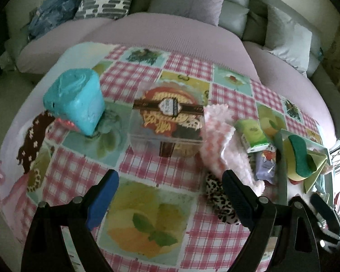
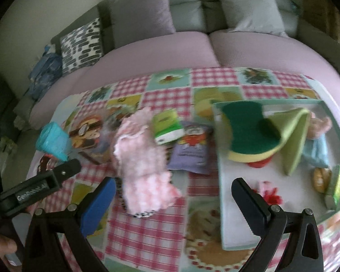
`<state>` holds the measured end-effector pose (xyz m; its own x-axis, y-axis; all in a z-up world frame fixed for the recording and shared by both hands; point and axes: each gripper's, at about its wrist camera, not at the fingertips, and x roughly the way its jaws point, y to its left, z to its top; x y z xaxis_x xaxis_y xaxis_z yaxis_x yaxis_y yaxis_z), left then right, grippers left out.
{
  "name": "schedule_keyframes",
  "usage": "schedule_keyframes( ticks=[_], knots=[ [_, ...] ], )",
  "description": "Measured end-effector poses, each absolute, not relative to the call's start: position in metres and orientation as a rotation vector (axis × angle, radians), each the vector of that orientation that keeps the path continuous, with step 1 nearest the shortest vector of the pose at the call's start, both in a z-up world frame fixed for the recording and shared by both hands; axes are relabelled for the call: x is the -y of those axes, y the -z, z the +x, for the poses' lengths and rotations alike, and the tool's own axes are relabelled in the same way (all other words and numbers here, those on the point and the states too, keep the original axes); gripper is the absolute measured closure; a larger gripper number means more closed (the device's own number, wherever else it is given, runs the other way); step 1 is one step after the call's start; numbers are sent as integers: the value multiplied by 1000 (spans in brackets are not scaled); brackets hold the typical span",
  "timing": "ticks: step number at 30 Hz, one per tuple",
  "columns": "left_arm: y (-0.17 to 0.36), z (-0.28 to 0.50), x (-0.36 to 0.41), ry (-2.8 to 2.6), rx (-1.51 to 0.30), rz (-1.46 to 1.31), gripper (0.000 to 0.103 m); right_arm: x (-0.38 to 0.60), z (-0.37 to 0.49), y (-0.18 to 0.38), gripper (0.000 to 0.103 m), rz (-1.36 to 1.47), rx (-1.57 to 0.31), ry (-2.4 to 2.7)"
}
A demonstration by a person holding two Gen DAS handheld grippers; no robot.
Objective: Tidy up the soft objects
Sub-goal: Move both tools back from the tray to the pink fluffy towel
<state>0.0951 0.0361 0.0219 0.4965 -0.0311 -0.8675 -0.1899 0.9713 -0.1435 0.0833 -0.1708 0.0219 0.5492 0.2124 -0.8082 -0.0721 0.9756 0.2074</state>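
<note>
A fluffy pink cloth (image 1: 222,145) (image 2: 142,165) lies on the checkered table, partly over a leopard-print soft item (image 1: 219,201). A pale green tray (image 2: 235,204) at the right holds a green-and-yellow sponge (image 2: 247,136) (image 1: 299,158), a folded green cloth (image 2: 294,140), a small doll (image 2: 317,140) and other small items. My left gripper (image 1: 170,199) is open and empty above the table, left of the pink cloth. My right gripper (image 2: 176,204) is open and empty, between the pink cloth and the tray's front left edge.
A teal plastic cup (image 1: 79,99) lies tipped at the left. A clear box (image 1: 167,122) stands mid-table. A green packet (image 2: 167,127) and a purple packet (image 2: 192,151) lie beside the tray. A sofa with cushions (image 2: 161,43) runs behind the table.
</note>
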Motion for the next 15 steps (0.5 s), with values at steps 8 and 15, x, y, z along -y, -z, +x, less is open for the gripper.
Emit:
schedule_keyframes(
  ticks=[8,15],
  knots=[
    [1,100,-51,-118,-1122,-292,10,139,103,3,0,115,-1052,-236],
    [22,106,-63,-140,-1192,-324,10,128,118,18,0,90,-1089,-243]
  ],
)
